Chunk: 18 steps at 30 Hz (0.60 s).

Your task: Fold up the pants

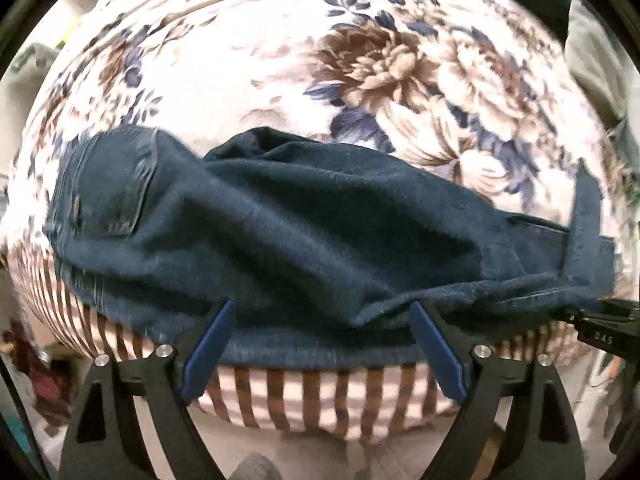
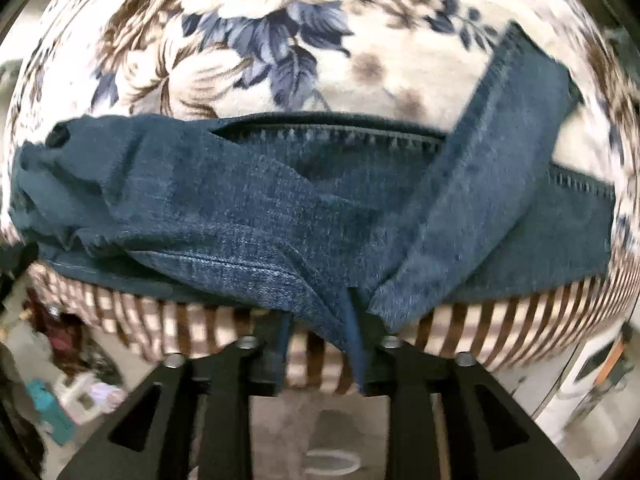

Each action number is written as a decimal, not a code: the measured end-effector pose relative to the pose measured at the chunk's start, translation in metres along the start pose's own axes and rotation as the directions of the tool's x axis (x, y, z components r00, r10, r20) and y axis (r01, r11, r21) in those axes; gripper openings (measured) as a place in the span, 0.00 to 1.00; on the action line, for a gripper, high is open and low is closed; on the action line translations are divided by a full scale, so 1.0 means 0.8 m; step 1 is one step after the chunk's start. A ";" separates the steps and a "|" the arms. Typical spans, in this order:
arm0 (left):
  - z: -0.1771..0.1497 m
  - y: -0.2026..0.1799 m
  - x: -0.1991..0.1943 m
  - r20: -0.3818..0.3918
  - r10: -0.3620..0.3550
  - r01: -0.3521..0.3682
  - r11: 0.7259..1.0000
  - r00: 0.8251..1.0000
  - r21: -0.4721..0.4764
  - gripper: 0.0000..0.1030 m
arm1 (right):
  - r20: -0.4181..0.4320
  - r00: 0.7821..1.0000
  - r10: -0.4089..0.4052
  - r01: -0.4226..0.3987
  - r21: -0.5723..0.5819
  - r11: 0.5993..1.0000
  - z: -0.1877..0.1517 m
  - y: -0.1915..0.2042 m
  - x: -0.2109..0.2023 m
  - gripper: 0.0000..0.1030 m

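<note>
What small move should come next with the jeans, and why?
Probably close the left gripper on the near edge of the jeans. Its jaws stand open around that edge, while the right gripper is already shut on denim near the hem, so both ends would be held for lifting over the floral blanket.

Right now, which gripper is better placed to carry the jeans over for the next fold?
Right. The right gripper is shut on the jeans near the bedspread's striped edge; the left gripper is open, gripping nothing.
</note>
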<state>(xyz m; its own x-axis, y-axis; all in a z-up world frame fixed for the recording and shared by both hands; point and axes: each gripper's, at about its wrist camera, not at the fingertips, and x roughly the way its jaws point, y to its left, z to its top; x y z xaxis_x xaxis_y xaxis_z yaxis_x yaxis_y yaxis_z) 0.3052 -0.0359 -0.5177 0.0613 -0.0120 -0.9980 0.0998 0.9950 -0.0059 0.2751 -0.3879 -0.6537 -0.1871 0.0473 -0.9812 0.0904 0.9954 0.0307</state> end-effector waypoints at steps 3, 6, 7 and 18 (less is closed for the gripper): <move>0.022 -0.029 0.027 0.003 0.025 -0.026 1.000 1.000 0.013 0.86 | 0.016 0.998 -0.062 0.062 -0.044 0.997 0.037 0.011 0.028 0.63; 0.031 -0.048 0.048 -0.007 0.042 -0.042 0.998 0.999 0.035 0.86 | 0.030 0.991 -0.131 0.133 -0.081 0.988 0.040 0.019 0.051 0.87; 0.032 -0.052 0.054 -0.015 0.047 -0.046 0.998 0.999 0.037 0.86 | 0.025 0.992 -0.124 0.126 -0.091 0.988 0.040 0.018 0.057 0.87; 0.028 -0.073 0.066 -0.046 0.064 -0.063 0.998 0.997 0.027 0.86 | 0.217 0.962 -0.165 0.227 -0.303 0.926 -0.039 0.073 0.024 0.95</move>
<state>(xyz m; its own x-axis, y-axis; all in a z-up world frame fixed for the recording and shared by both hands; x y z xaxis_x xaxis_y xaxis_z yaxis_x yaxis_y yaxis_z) 0.3252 -0.0971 -0.5686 0.0220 0.0562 -0.9982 0.1223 0.9908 0.0585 0.2467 -0.3266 -0.6645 0.0174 -0.1366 -0.9905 -0.2549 0.9573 -0.1365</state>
